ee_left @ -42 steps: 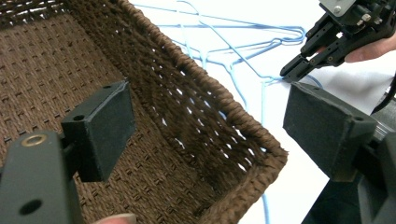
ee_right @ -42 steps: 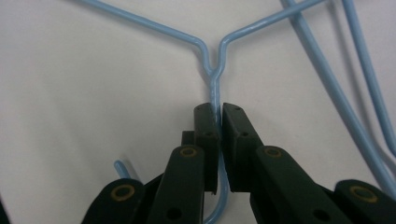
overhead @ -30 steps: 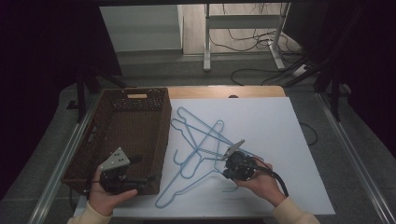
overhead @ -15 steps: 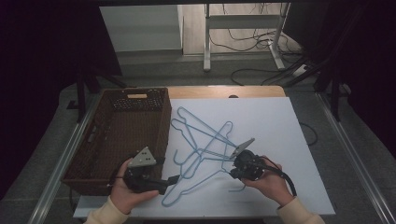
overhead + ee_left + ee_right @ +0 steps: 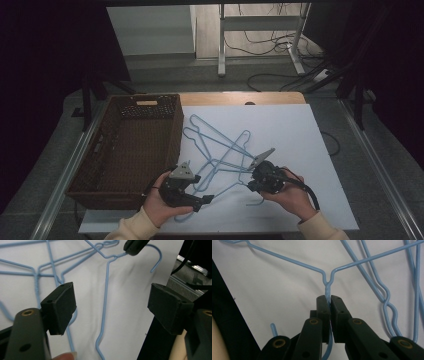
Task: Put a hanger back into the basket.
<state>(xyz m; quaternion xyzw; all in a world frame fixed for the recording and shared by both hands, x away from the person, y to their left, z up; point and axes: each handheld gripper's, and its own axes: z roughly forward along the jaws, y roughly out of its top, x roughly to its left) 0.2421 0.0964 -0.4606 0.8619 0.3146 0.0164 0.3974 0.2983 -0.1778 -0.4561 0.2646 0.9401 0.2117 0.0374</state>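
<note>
Blue wire hanger [image 5: 327,277] pinned at its neck, table's 5 o'clock.
My right gripper [image 5: 328,298] clamps it steady; left gripper [image 5: 112,305], jaws wide and just narrowing around the wire, holds nothing. Wicker basket [image 5: 125,150] waits at 9 o'clock.

Your right gripper [image 5: 251,176] sits just right of the blue hanger [image 5: 220,160] tangle, jaws clamped tight on the hanger's twisted neck, your right hand [image 5: 287,192] cupped behind it. Your left gripper [image 5: 205,199] lies low at the tangle's near-left corner, jaws wide but just now narrowing, one wire between them untouched, your left hand [image 5: 160,202] wrapped around its body.
</note>
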